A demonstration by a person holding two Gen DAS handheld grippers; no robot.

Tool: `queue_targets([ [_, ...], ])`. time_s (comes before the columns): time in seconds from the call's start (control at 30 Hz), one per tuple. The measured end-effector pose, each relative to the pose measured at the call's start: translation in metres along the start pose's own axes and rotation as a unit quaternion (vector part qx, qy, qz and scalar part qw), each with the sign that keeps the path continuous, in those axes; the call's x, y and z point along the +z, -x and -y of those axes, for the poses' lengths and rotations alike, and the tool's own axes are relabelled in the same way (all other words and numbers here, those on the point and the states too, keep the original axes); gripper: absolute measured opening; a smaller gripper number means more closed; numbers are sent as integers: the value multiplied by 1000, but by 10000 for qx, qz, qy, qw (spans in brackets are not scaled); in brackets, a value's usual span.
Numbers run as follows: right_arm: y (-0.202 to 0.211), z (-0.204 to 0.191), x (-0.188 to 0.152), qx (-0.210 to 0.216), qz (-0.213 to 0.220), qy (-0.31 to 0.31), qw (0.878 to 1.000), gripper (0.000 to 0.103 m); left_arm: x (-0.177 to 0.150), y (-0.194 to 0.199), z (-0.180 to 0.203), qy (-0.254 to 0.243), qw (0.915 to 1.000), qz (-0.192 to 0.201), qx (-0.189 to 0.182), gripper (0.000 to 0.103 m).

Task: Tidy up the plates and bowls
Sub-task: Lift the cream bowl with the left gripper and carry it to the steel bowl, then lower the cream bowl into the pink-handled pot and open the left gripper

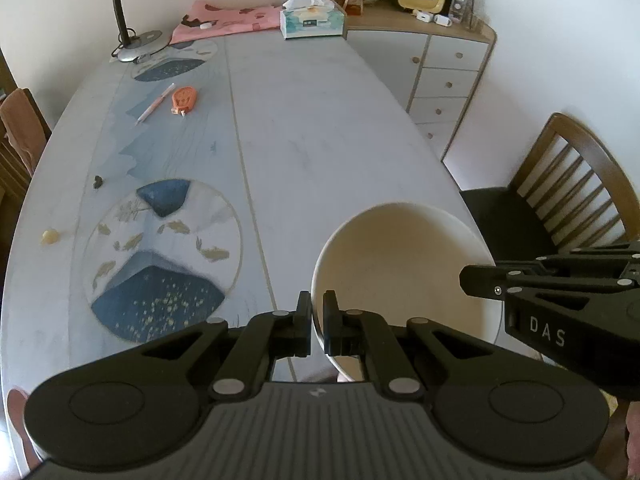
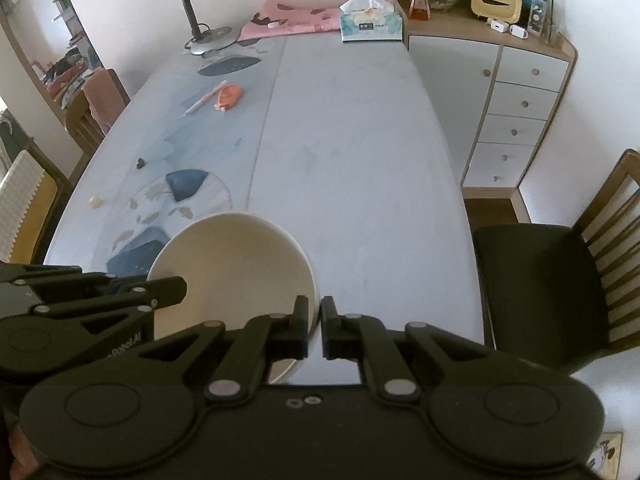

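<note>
A cream bowl [image 1: 400,264] hangs above the near right part of the table, held by both grippers on opposite sides of its rim. My left gripper [image 1: 317,308] is shut on the bowl's left rim, one finger inside and one outside. In the right wrist view the same bowl [image 2: 232,264] fills the lower middle, and my right gripper [image 2: 314,312] is shut on its right rim. Each gripper also shows in the other's view: the right one [image 1: 480,280] at the bowl's right edge, the left one [image 2: 168,288] at its left edge.
The grey table [image 1: 320,128] carries a pen [image 1: 154,104], an orange tape dispenser [image 1: 183,99], a desk lamp [image 1: 132,32], a pink cloth [image 1: 228,20] and a tissue box [image 1: 312,20]. A wooden chair [image 2: 560,280] stands right of the table, a drawer cabinet [image 2: 516,112] behind it.
</note>
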State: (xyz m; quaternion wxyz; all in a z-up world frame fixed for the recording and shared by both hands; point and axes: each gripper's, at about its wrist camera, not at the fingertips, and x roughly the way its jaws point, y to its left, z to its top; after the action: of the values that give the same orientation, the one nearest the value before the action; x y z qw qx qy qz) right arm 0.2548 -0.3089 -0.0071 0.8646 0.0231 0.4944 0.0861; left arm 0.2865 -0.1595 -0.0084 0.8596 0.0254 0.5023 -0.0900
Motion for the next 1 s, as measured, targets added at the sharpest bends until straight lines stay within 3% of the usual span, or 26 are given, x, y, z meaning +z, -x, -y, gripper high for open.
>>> queue_targets([
  [0.43, 27, -24, -51, -96, -27, -104, 9999, 7, -54, 33, -3, -209, 9997, -41, -154, 4],
  [1.0, 22, -39, -115, -153, -224, -220, 9994, 7, -120, 28, -4, -624, 9978, -41, -222, 5],
])
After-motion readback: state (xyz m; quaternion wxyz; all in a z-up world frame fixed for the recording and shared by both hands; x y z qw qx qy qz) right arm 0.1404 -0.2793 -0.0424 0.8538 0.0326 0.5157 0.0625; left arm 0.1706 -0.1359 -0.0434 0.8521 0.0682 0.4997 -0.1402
